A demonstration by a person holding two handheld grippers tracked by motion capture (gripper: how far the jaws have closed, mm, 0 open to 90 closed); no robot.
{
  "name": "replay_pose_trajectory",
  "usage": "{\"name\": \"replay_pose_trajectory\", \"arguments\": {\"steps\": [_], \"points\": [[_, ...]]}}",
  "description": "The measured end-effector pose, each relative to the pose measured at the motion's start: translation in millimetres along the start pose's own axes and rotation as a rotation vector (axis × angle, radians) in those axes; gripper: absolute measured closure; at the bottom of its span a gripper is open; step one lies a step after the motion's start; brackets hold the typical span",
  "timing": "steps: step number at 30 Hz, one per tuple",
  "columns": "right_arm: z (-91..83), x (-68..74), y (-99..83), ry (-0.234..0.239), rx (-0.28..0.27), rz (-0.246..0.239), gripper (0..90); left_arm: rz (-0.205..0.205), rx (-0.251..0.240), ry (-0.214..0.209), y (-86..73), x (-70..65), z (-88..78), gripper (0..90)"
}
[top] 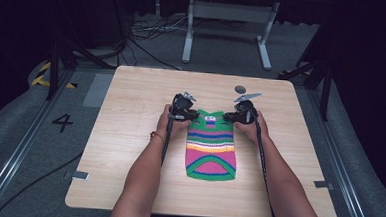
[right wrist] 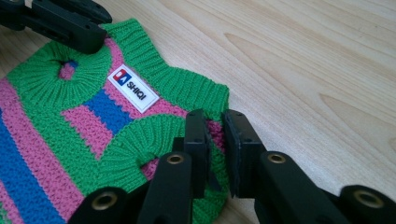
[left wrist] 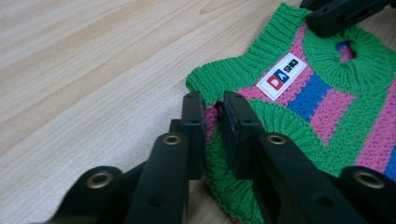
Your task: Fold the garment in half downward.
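two-point hold at the shoulders

left gripper [left wrist: 212,109] and right gripper [right wrist: 215,126] fingers each pinch a shoulder edge of the striped sweater [top: 211,147], which lies flat on the desk [top: 129,135]. keep both pinches firm; lift evenly to avoid slippage.

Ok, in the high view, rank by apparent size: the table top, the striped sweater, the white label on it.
1. Table top, by far the largest.
2. Striped sweater.
3. White label, a tiny patch near the neckline.
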State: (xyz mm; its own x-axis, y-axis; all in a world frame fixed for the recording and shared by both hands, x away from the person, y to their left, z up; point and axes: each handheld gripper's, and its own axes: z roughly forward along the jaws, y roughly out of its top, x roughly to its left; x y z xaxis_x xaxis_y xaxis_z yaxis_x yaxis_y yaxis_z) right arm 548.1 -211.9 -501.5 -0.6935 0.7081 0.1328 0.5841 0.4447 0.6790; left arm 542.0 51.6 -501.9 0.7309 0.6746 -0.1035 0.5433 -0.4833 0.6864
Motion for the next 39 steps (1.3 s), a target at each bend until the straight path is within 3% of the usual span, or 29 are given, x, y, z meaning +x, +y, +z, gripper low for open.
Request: {"name": "replay_pose_trajectory", "arguments": {"steps": [9,17,23,27,31,39], "points": [[-11.0,5.6,-0.3,0.003,-0.028,-0.028,85.7,0.064,-0.025,0.034,6.8,-7.4,-10.4,83.8],[-38.0,16.5,3.9,0.027,-0.106,-0.076,85.6,0.134,-0.069,0.055,13.9,-22.1,-32.3,83.9],[-54.1,21.5,1.3,0.056,-0.146,-0.095,85.2,0.172,-0.111,0.031,10.2,-31.0,-49.2,83.9],[-68.3,30.0,-1.3,0.073,-0.168,-0.133,85.1,0.214,-0.144,0.007,5.7,-41.7,-63.4,83.9],[-79.5,37.7,-5.5,0.094,-0.188,-0.162,84.8,0.26,-0.15,-0.011,0.1,-51.2,-74.5,83.9],[-95.3,55.7,-17.3,0.133,-0.199,-0.214,84.9,0.296,-0.165,-0.042,-17.9,-62.1,-91.4,84.2]]}}
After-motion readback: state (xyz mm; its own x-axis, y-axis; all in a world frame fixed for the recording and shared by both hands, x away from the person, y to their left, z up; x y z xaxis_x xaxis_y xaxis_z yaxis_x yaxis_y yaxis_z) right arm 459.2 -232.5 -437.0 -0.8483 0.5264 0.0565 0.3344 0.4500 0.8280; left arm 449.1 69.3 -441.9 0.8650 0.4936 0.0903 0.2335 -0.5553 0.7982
